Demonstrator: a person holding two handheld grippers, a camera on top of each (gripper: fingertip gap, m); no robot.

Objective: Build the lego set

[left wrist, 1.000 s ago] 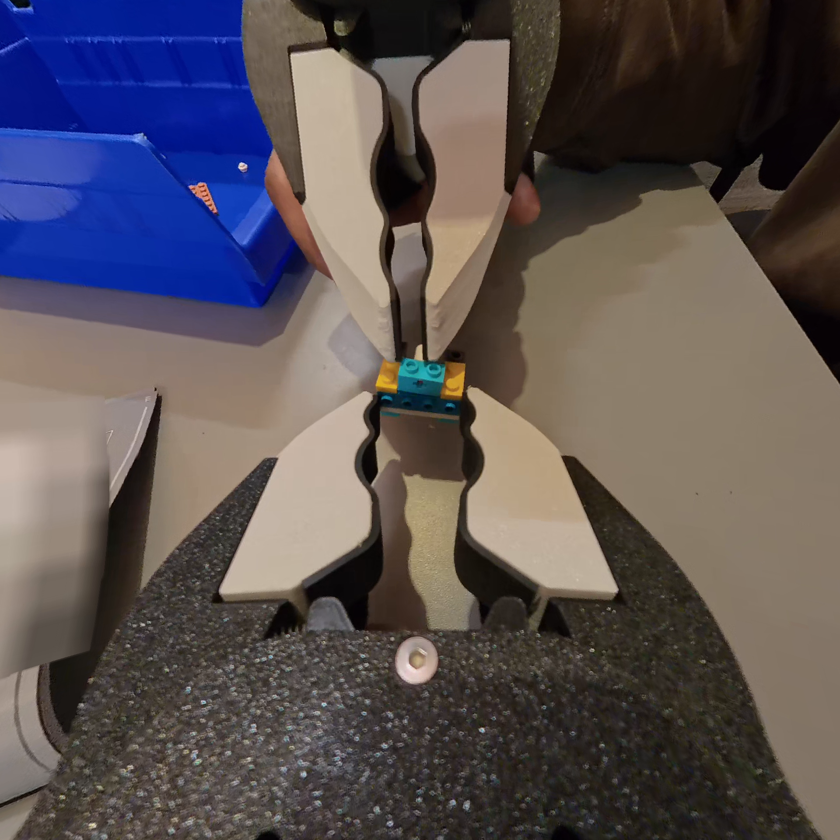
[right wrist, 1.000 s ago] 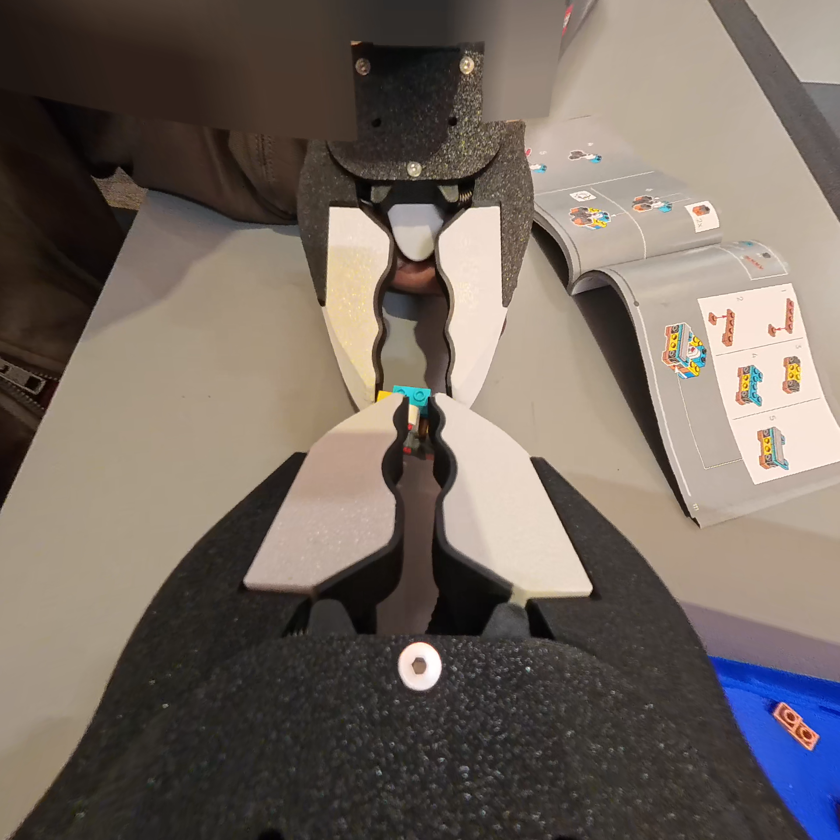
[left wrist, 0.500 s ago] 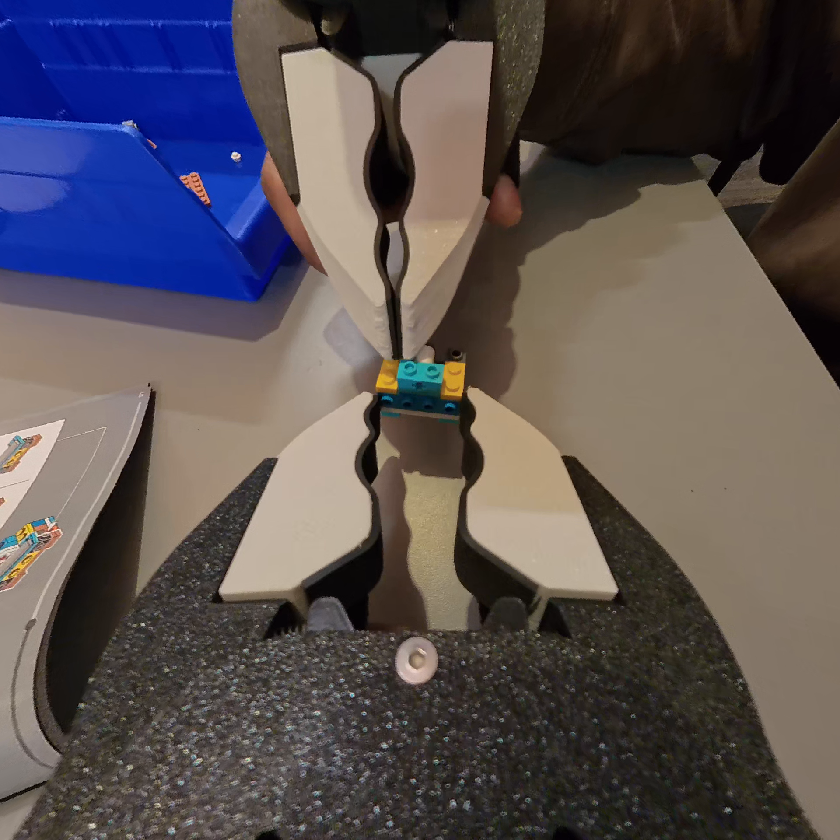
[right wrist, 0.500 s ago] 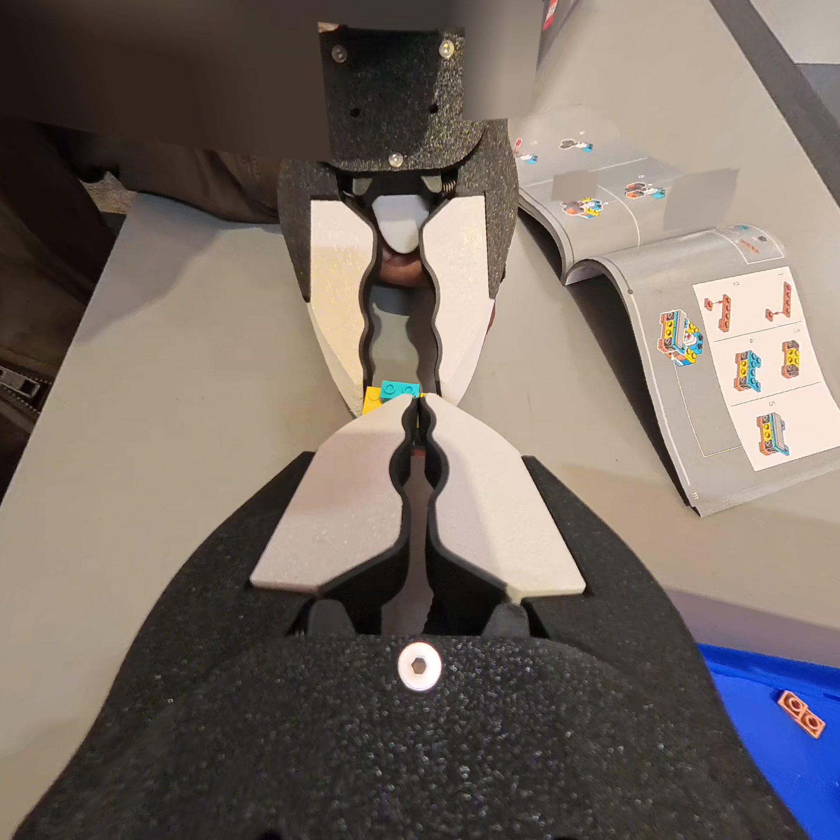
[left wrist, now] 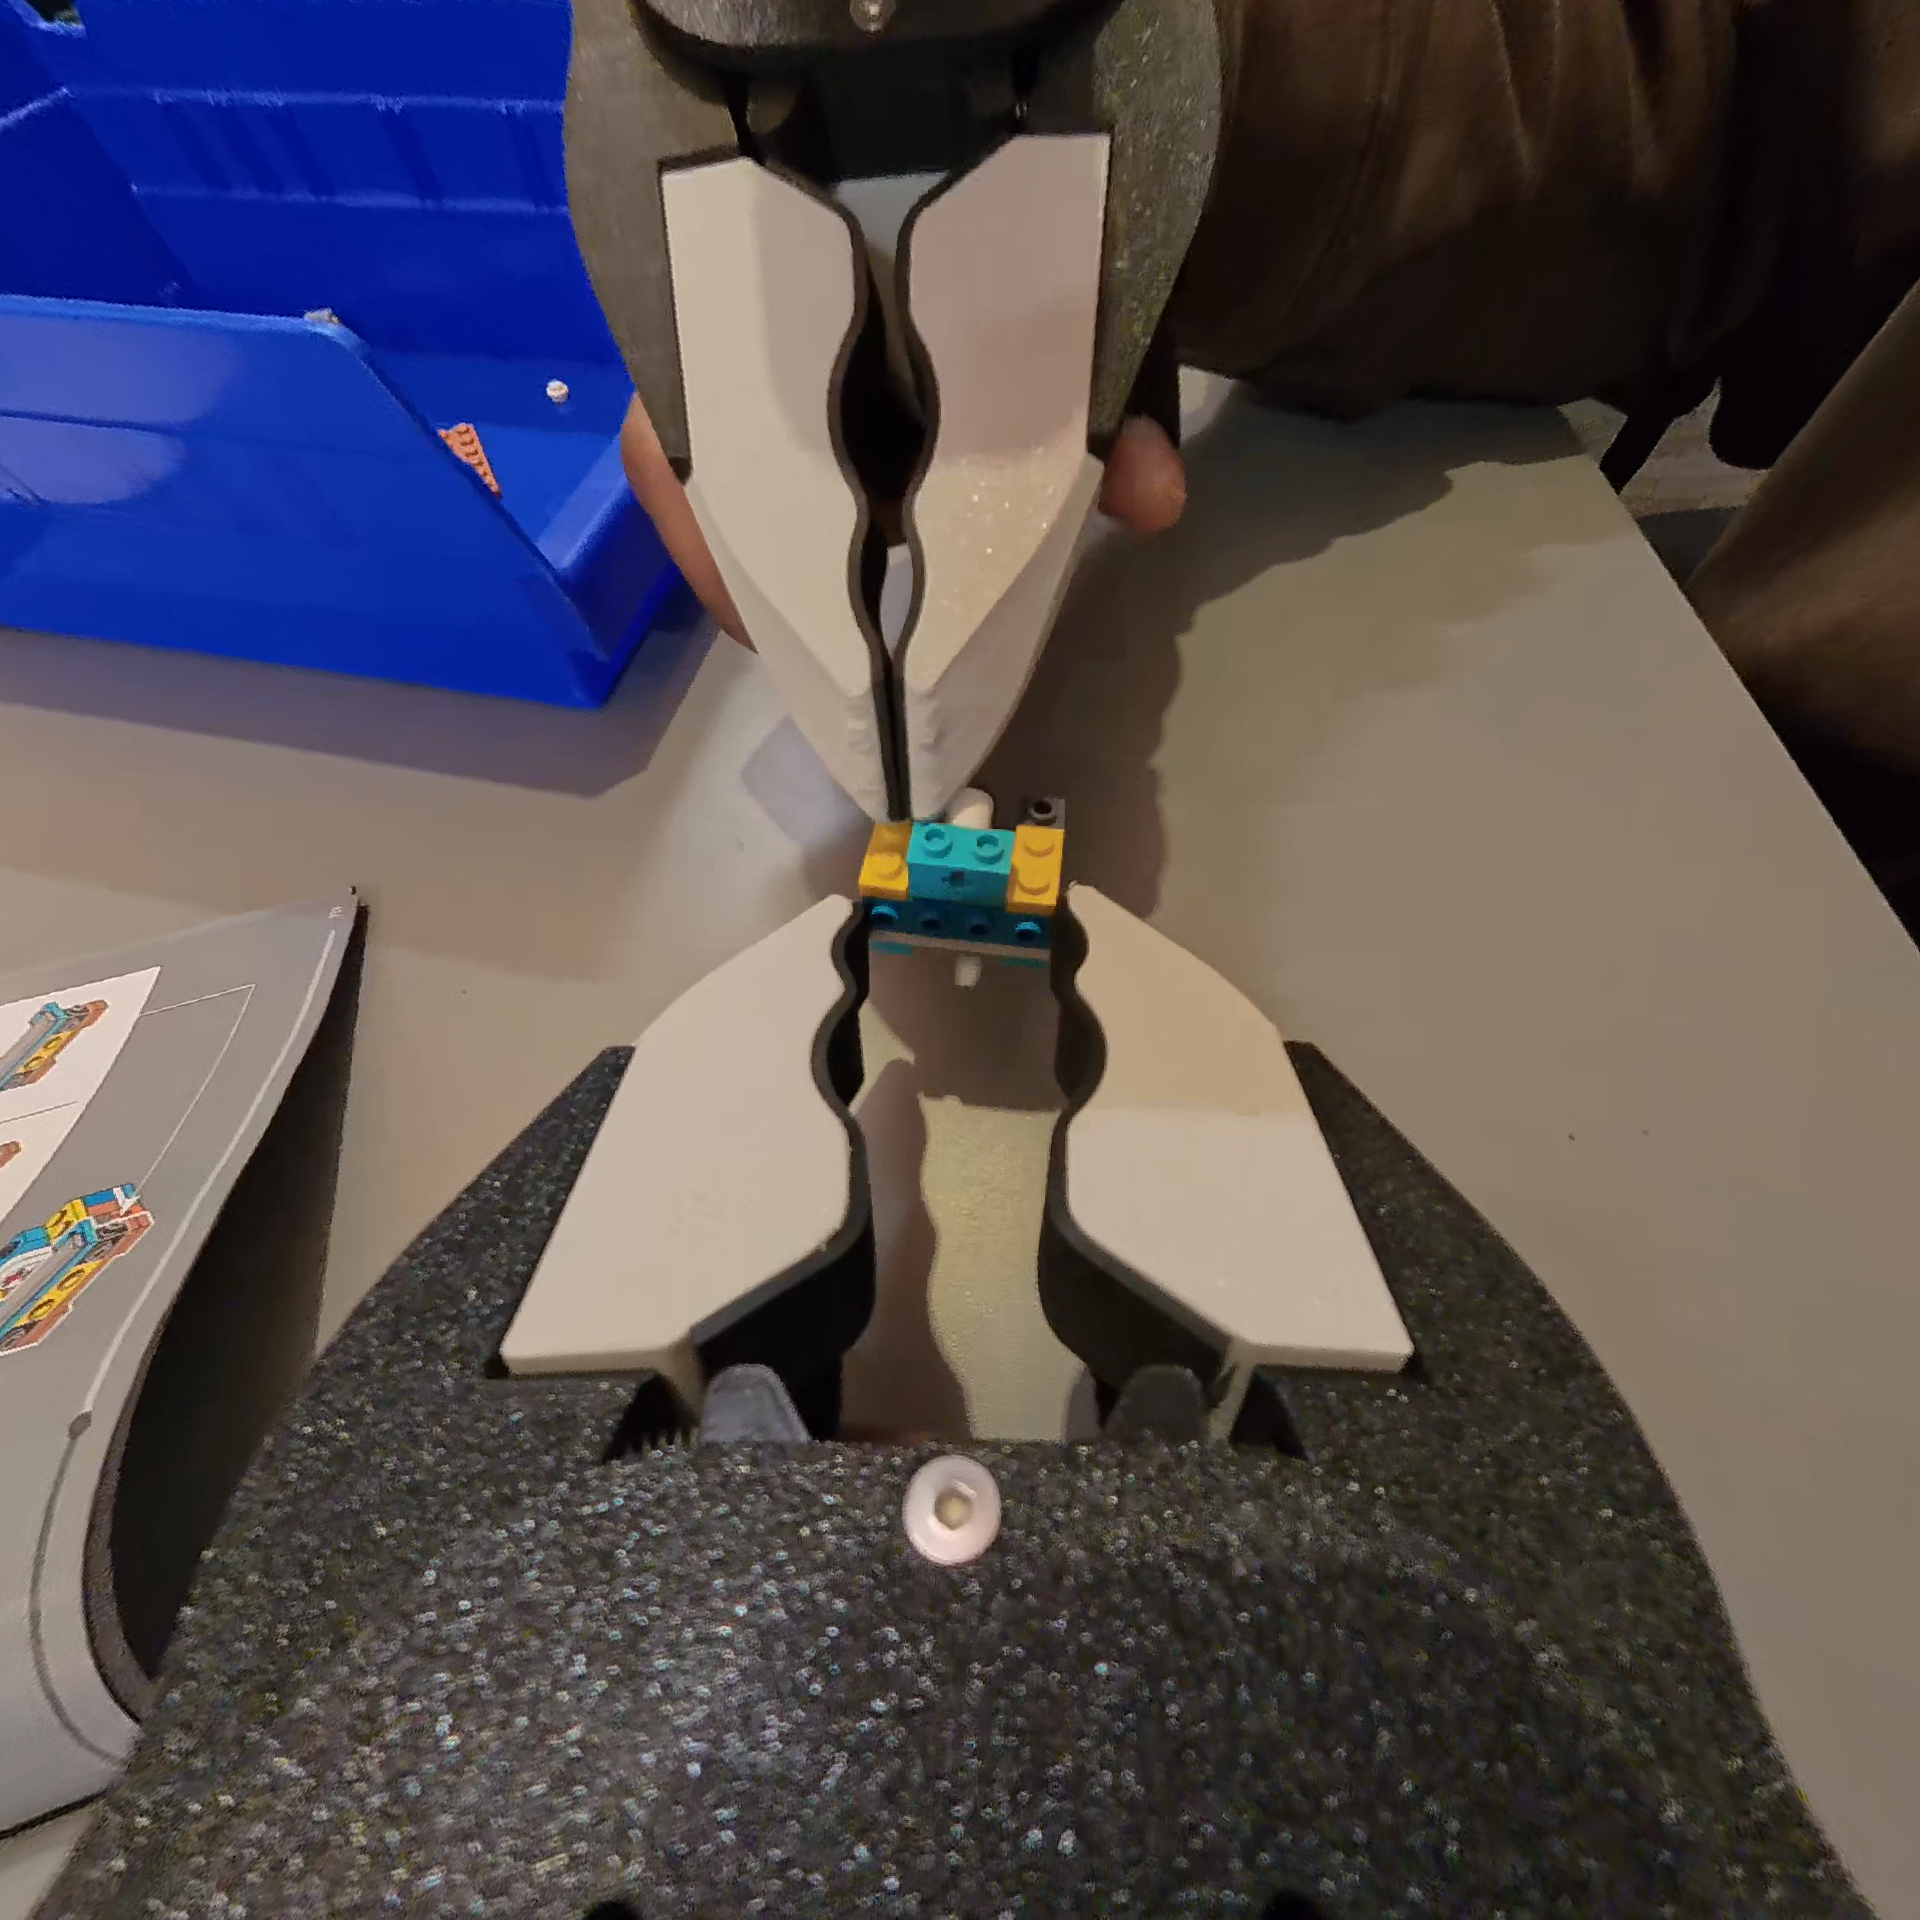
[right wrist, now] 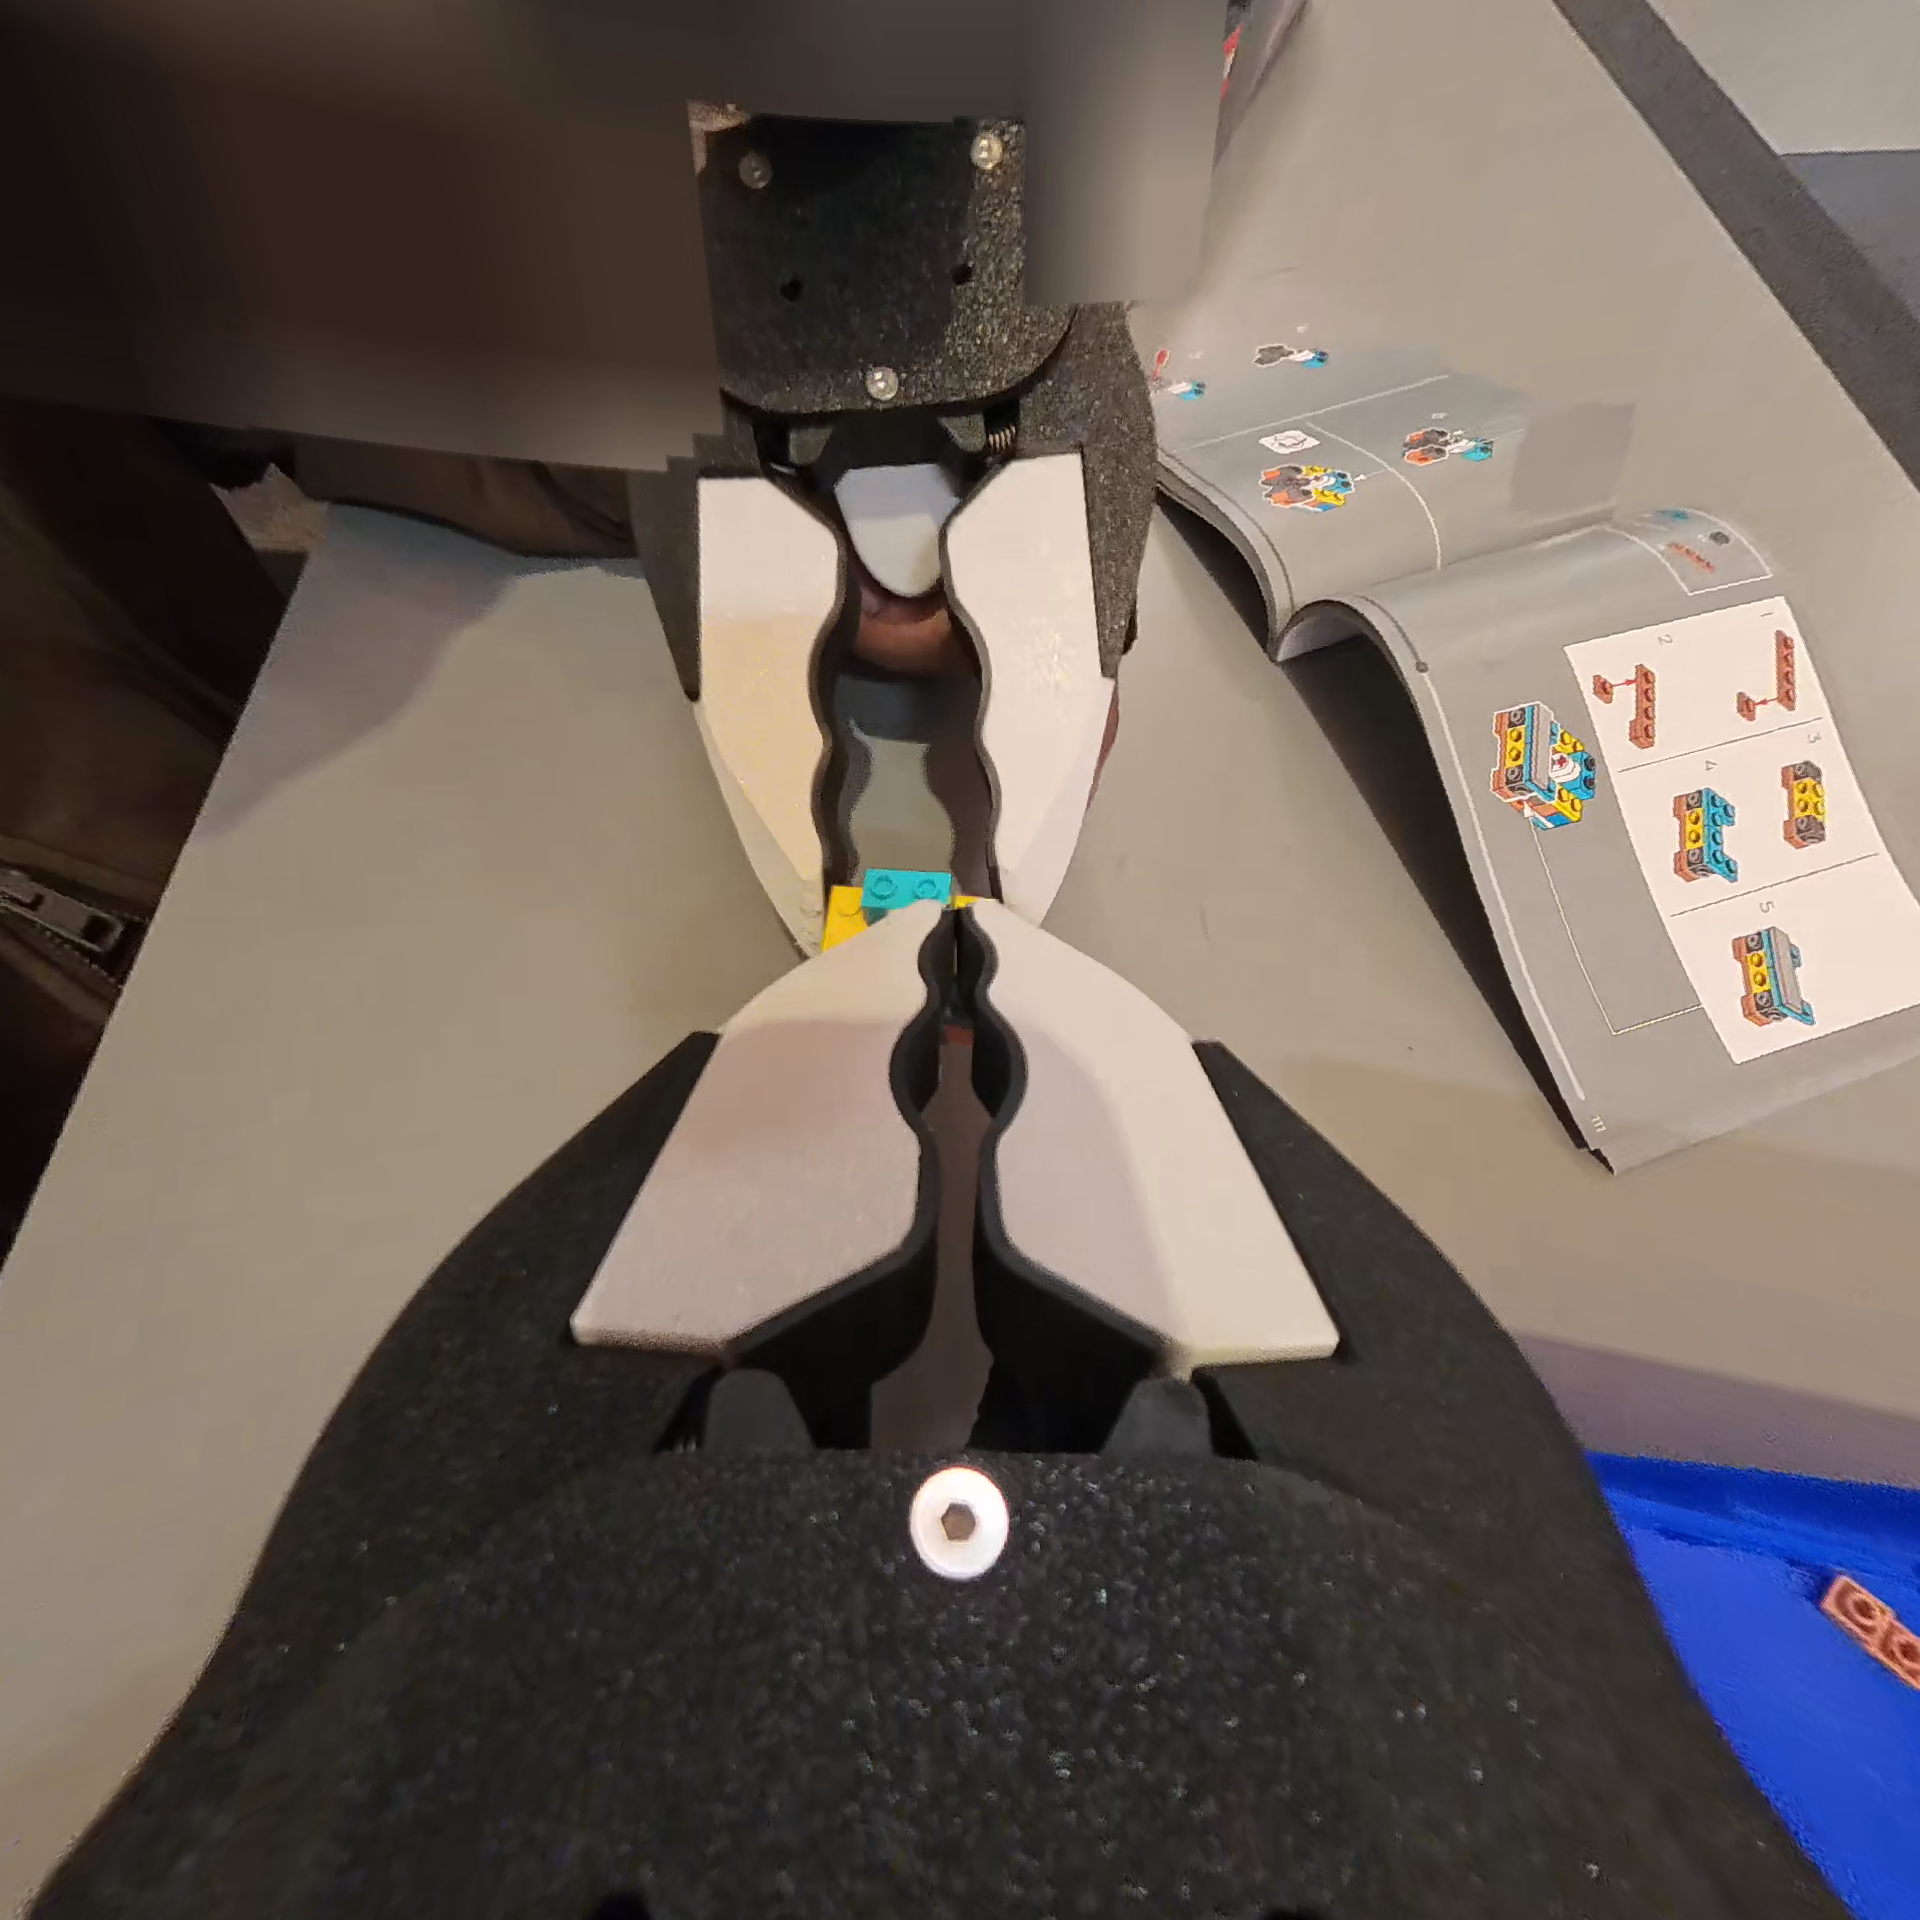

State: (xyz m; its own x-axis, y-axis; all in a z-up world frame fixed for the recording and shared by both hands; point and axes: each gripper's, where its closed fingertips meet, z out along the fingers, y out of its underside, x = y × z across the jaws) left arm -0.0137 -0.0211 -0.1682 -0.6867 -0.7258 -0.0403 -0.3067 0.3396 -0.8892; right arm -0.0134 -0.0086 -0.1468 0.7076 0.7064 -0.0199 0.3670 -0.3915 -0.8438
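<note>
A small lego assembly of teal and yellow bricks, with a white peg and a dark grey stud at its back, is held just above the grey table. My left gripper is shut on its two ends. My right gripper comes from the opposite side, shut, with its tips touching the assembly's back top edge beside the white peg. In the right wrist view my right gripper hides most of the assembly, which sits between the tips of the left gripper. I cannot tell whether the right tips pinch anything.
A blue bin with an orange piece stands at the far left. An open instruction booklet lies near left; it also shows in the right wrist view. A brown brick lies in the bin. The person's dark clothing is behind the table. Less than 4 cm separates the two grippers' tips.
My right gripper's fingers have closed from a small gap to shut at the assembly's back edge. My left gripper keeps its hold on the assembly.
</note>
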